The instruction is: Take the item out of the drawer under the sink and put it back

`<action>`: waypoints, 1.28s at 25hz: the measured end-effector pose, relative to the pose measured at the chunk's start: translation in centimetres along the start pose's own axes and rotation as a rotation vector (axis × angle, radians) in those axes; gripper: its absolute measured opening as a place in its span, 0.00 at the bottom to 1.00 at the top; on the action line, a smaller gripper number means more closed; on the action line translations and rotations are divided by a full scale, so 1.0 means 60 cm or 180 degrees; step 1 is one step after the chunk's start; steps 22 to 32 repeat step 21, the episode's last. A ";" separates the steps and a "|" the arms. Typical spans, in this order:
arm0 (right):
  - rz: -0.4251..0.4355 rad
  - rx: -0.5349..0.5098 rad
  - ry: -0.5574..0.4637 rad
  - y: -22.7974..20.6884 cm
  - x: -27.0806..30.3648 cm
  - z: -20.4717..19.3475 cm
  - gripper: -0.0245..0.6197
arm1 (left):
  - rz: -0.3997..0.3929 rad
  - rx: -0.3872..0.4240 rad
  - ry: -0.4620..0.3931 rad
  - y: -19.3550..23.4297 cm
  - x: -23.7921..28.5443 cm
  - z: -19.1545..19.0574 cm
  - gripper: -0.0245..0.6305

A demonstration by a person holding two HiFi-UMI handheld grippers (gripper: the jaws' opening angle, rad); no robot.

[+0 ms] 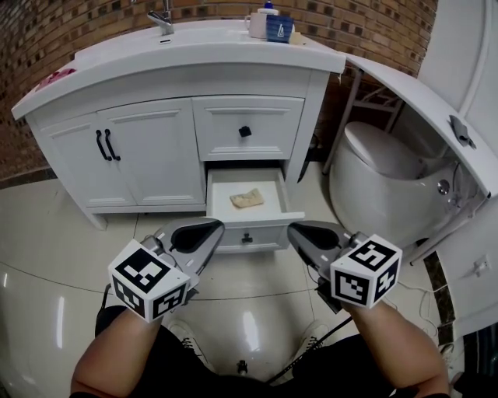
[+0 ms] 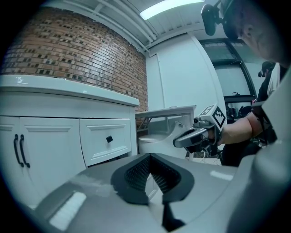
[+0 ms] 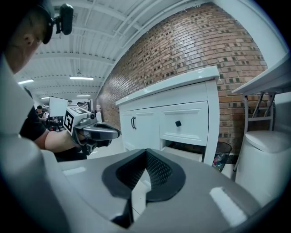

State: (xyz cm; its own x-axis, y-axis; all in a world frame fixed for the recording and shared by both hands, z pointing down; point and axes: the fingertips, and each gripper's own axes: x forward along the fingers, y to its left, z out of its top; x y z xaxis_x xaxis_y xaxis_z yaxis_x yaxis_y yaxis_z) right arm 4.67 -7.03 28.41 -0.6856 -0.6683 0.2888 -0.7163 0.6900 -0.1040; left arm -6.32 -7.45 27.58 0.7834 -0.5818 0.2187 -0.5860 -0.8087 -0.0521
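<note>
So the bottom drawer (image 1: 233, 219) of the white vanity (image 1: 156, 155) is pulled open. The item (image 1: 247, 199) is a crumpled tan thing, maybe a cloth, honestly can't tell. It's lying on the drawer floor roughly in the middle. Neither gripper is touching it. The left gripper (image 1: 214, 227) and right gripper (image 1: 296, 229) both hover just in front of the drawer's front panel, one at each side, tips angled in toward each other. On both, the fingers are pressed together with nothing between them. The upper drawer (image 1: 247, 128) is closed. A blue cup (image 1: 278, 29) and a white mug (image 1: 255, 23) sit on the tabletop (image 1: 117, 54) near the faucet (image 1: 162, 21). A toilet (image 1: 373, 151) stands to the right.
</note>
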 end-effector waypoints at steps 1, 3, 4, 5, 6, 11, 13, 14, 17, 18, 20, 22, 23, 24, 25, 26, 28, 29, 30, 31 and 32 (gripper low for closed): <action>0.0003 0.0001 0.0001 0.000 0.001 0.000 0.05 | 0.0004 0.0002 -0.0001 0.001 -0.001 0.000 0.05; 0.0013 0.0001 0.0006 0.000 0.004 0.000 0.05 | 0.0009 0.0000 0.0003 0.003 -0.001 -0.001 0.05; 0.0019 0.0001 0.0011 0.000 0.005 -0.001 0.05 | 0.0011 -0.0003 0.0004 0.004 -0.001 -0.002 0.05; 0.0025 0.0002 0.0018 0.000 0.007 -0.001 0.05 | 0.0010 -0.0007 0.0004 0.004 -0.001 -0.002 0.05; 0.0032 0.0004 0.0025 0.000 0.008 -0.002 0.05 | 0.0006 -0.0010 0.0004 0.004 -0.001 -0.002 0.05; 0.0061 -0.0002 0.0038 0.003 0.009 -0.002 0.05 | -0.0016 0.0000 -0.0006 0.000 0.001 0.000 0.05; 0.0058 -0.0003 0.0036 0.003 0.009 -0.001 0.05 | -0.0014 0.0001 -0.0010 0.000 0.000 0.001 0.05; 0.0056 -0.0003 0.0034 0.002 0.008 -0.001 0.05 | -0.0012 0.0003 -0.0012 0.000 -0.001 0.002 0.05; 0.0054 -0.0002 0.0025 0.003 0.008 0.000 0.05 | -0.0010 0.0008 -0.0015 -0.001 -0.003 0.002 0.05; 0.0055 -0.0002 0.0022 0.004 0.008 0.000 0.05 | -0.0011 0.0012 -0.0014 -0.001 -0.003 0.002 0.05; 0.0057 -0.0002 0.0021 0.005 0.008 0.001 0.05 | -0.0014 0.0018 -0.0009 -0.001 -0.003 0.001 0.05; 0.0058 -0.0001 0.0021 0.005 0.008 0.001 0.05 | -0.0015 0.0021 -0.0006 -0.001 -0.003 0.001 0.05; 0.0058 -0.0001 0.0021 0.005 0.008 0.001 0.05 | -0.0015 0.0021 -0.0006 -0.001 -0.003 0.001 0.05; 0.0058 -0.0001 0.0021 0.005 0.008 0.001 0.05 | -0.0015 0.0021 -0.0006 -0.001 -0.003 0.001 0.05; 0.0058 -0.0001 0.0021 0.005 0.008 0.001 0.05 | -0.0015 0.0021 -0.0006 -0.001 -0.003 0.001 0.05; 0.0058 -0.0001 0.0021 0.005 0.008 0.001 0.05 | -0.0015 0.0021 -0.0006 -0.001 -0.003 0.001 0.05; 0.0058 -0.0001 0.0021 0.005 0.008 0.001 0.05 | -0.0015 0.0021 -0.0006 -0.001 -0.003 0.001 0.05; 0.0058 -0.0001 0.0021 0.005 0.008 0.001 0.05 | -0.0015 0.0021 -0.0006 -0.001 -0.003 0.001 0.05; 0.0058 -0.0001 0.0021 0.005 0.008 0.001 0.05 | -0.0015 0.0021 -0.0006 -0.001 -0.003 0.001 0.05; 0.0058 -0.0001 0.0021 0.005 0.008 0.001 0.05 | -0.0015 0.0021 -0.0006 -0.001 -0.003 0.001 0.05; 0.0058 -0.0001 0.0021 0.005 0.008 0.001 0.05 | -0.0015 0.0021 -0.0006 -0.001 -0.003 0.001 0.05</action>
